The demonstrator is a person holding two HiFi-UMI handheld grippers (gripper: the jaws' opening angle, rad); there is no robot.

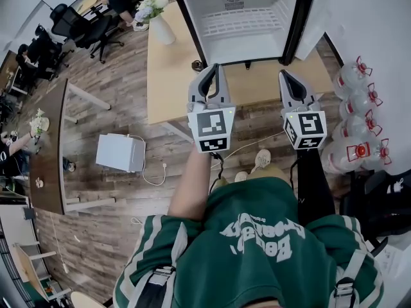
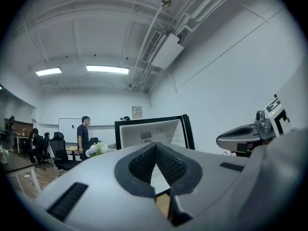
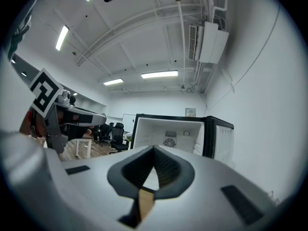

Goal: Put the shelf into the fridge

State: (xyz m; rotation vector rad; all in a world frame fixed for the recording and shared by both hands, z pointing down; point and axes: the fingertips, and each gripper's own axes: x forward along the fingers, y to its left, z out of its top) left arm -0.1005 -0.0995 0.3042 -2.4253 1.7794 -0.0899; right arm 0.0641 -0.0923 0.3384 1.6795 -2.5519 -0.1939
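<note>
Left tongs [image 1: 213, 69] and right tongs [image 1: 286, 77] were pressed together, empty, facing the open fridge [image 1: 187, 19] on the desk [image 1: 168, 76]; wire shelf [image 1: 239, 23] sat inside it, flower vase [image 1: 158, 23] beside, water bottles [image 1: 358, 111] at right

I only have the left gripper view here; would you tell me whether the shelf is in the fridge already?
Observer: Yes. The head view shows a white wire shelf lying across the inside of the open fridge.
Operator: Thank you. Is the right gripper holding anything?
Observer: No. In its own view the right gripper is shut, with nothing between the jaws.
Operator: Is there anything on the far side of it?
Observer: Big clear bottles with red caps stand on the person's right.
</note>
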